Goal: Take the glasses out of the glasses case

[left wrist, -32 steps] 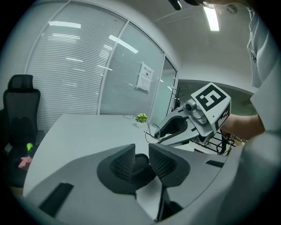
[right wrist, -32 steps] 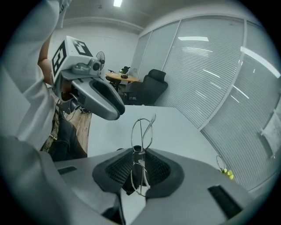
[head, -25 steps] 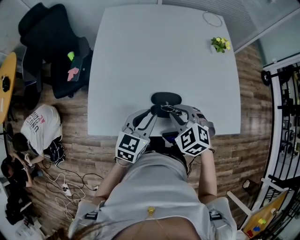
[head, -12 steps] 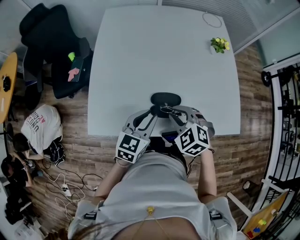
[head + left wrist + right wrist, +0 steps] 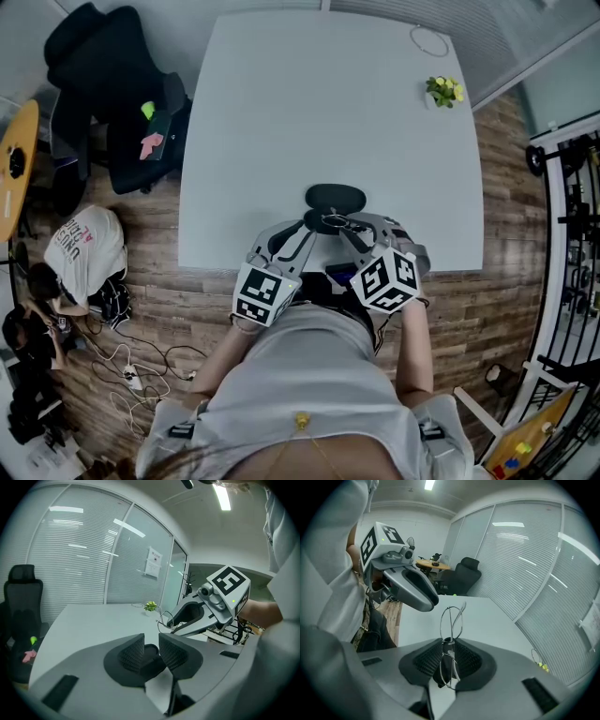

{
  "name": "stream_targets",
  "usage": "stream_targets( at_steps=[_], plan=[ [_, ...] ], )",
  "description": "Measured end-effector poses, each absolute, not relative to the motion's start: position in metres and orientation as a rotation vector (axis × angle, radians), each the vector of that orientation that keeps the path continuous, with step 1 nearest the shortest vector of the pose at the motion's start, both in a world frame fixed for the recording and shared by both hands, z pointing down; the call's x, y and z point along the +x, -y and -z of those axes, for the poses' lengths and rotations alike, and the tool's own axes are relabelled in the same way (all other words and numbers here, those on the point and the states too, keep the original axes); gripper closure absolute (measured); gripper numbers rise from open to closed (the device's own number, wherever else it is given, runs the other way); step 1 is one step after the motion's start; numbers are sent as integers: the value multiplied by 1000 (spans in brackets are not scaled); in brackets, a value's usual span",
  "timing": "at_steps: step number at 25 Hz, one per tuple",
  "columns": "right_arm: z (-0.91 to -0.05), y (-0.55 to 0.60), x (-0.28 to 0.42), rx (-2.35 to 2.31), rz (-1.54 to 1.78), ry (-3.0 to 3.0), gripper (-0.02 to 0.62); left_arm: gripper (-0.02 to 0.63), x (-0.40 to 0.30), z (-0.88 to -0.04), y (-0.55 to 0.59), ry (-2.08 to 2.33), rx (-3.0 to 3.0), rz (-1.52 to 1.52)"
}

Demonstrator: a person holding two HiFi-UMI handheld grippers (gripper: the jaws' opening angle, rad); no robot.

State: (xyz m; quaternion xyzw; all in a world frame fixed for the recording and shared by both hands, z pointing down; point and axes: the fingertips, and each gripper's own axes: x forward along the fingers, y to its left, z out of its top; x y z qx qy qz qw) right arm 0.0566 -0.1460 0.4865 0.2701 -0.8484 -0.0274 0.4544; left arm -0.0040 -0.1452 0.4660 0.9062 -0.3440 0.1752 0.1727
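A black oval glasses case (image 5: 335, 197) lies on the white table (image 5: 328, 103) near its front edge. My left gripper (image 5: 307, 223) reaches the case's near left end, and in the left gripper view its jaws (image 5: 151, 651) stand close together on the case's dark edge (image 5: 151, 649). My right gripper (image 5: 345, 225) is just right of it, shut on thin wire-rimmed glasses (image 5: 451, 620). The glasses stand upright between its pads (image 5: 465, 658), one lens above the jaws and one below. They also show at the right gripper's tip in the left gripper view (image 5: 164, 619).
A small potted plant (image 5: 442, 90) and a thin wire loop (image 5: 429, 39) sit at the table's far right corner. A black office chair (image 5: 103, 94) stands left of the table. A person (image 5: 56, 272) crouches on the wooden floor among cables at the left.
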Motion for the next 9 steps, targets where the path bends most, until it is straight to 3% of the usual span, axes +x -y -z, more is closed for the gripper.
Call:
stream_targets(
  at_steps=[9],
  plan=[
    [-493,145,59,645,65,2078,506,495,-5,-465,145,990,2560,-493]
  ],
)
